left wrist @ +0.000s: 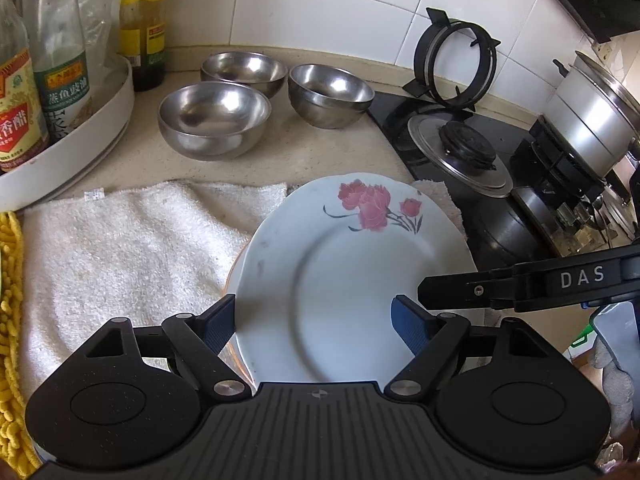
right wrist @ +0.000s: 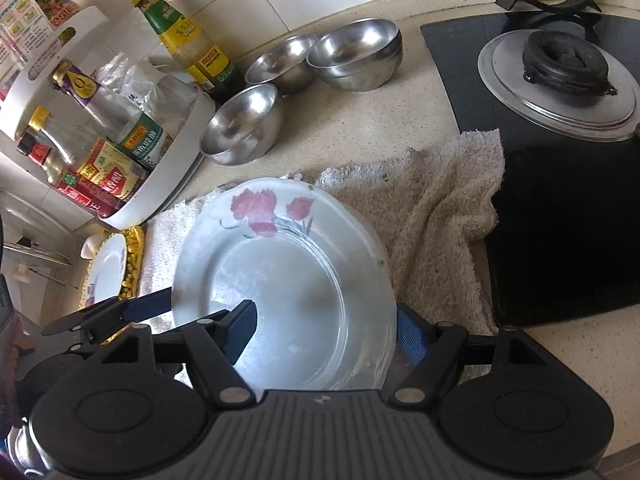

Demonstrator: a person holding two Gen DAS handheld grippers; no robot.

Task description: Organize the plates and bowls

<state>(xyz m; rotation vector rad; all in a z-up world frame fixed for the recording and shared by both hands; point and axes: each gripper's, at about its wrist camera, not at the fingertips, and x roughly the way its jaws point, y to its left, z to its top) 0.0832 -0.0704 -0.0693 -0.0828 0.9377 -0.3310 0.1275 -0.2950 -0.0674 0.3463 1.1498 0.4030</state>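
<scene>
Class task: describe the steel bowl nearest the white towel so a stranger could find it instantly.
Start at the black stove, then look left along the beige counter to three steel bowls. The nearest bowl sits closest to the white towel, beside the white condiment tray, ahead of the other two.

White glazed wall tiles [left wrist: 320, 0] are running across the top of the frame, catching soft daylight. A speckled beige countertop [left wrist: 320, 148] is filling the middle, and a black glass hob [right wrist: 560, 220] is sitting at the right edge.
</scene>
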